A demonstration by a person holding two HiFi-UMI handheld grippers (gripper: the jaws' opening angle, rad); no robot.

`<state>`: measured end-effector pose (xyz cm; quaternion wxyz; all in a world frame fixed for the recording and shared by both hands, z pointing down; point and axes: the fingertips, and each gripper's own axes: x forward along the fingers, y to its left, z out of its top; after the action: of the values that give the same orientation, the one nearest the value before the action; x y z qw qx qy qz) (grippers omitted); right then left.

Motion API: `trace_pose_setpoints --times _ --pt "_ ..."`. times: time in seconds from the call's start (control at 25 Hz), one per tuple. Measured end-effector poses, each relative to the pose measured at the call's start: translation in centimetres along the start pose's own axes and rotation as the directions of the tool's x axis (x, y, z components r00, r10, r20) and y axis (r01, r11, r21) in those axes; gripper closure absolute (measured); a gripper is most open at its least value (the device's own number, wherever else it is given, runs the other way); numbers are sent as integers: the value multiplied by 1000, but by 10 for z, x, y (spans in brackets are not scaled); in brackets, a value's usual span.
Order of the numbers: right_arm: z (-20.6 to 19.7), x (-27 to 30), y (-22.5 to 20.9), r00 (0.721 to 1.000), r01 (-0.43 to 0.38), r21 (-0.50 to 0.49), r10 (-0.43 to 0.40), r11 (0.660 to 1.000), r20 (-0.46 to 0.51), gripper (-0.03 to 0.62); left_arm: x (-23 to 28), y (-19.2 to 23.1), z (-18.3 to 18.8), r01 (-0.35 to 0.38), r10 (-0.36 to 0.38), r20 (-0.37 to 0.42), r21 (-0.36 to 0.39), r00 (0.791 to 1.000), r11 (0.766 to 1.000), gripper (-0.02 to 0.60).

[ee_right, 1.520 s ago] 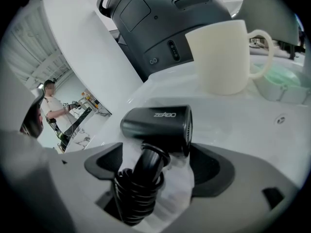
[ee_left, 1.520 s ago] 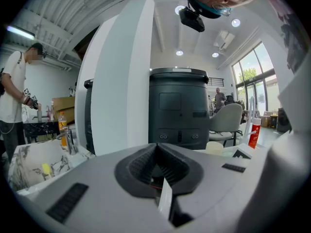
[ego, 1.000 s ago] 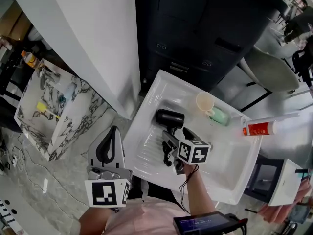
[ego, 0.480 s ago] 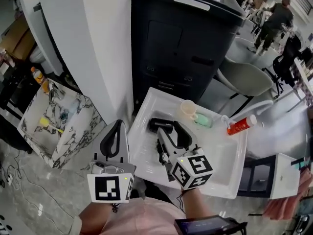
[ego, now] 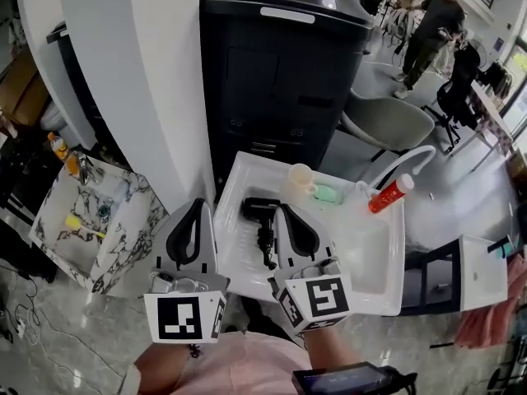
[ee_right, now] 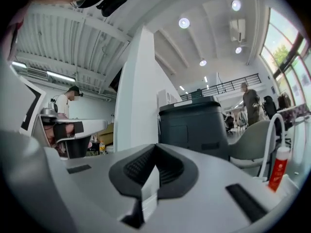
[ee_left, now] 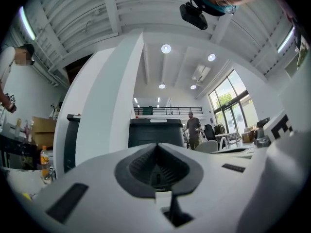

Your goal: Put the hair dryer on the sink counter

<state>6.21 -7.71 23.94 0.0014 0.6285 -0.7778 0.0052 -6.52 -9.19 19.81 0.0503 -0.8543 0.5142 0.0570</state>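
Hair dryer (ego: 257,209) is seen lying on the white sink (ego: 362,257). Left gripper (ego: 196,206) is held shut (nothing in it). Right gripper (ego: 286,212) has just been closed, with nothing between its 2 jaws.

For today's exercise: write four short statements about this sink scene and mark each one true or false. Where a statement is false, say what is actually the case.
1. The hair dryer lies on the white sink counter. True.
2. The right tongs grip the hair dryer. False: they have just closed with nothing between them, and the hair dryer lies free on the counter.
3. The left tongs are wide open. False: they are shut and empty.
4. A red tube sits beside the white tap. True.
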Motion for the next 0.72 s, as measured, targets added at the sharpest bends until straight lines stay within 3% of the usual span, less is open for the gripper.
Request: trace_pose_setpoints --times 0.28,0.72 --pt "16 -16 2 998 34 -55 -32 998 50 597 -3 -11 10 36 -37 26 13 999 999 572" --pt "20 -21 4 998 36 -46 -33 998 58 597 -5 -17 9 63 -63 34 5 997 998 572"
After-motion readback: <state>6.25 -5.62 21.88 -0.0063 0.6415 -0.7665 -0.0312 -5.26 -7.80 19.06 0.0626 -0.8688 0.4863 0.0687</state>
